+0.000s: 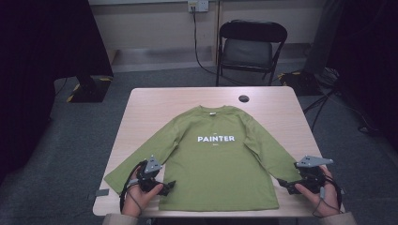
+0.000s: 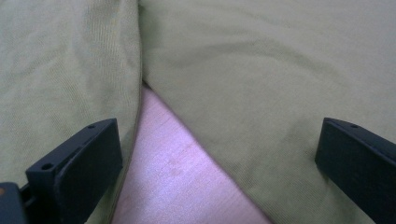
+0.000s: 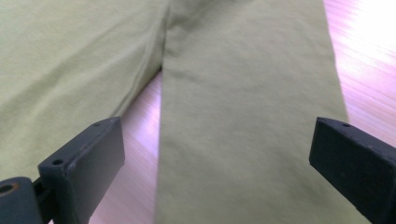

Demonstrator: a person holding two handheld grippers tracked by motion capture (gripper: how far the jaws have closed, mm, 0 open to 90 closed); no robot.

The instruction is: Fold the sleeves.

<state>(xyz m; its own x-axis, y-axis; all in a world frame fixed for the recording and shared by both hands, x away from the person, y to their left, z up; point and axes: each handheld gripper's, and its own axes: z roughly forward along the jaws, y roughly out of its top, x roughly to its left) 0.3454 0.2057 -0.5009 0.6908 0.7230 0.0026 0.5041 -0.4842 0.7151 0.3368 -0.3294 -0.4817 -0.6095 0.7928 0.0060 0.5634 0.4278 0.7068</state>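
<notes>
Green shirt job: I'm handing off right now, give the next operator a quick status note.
Left claw: open, low over the gap between the shirt's body and its sleeve, gripping nothing.
Right claw: open, low over the other sleeve near its cuff, gripping nothing.
Green shirt: flat on the table, front up, PAINTER print showing, both sleeves spread out and down, collar away from the person.
Done: shirt laid out smooth; no fold made.
Left: probably grasp the sleeves or sides and start folding.
</notes>
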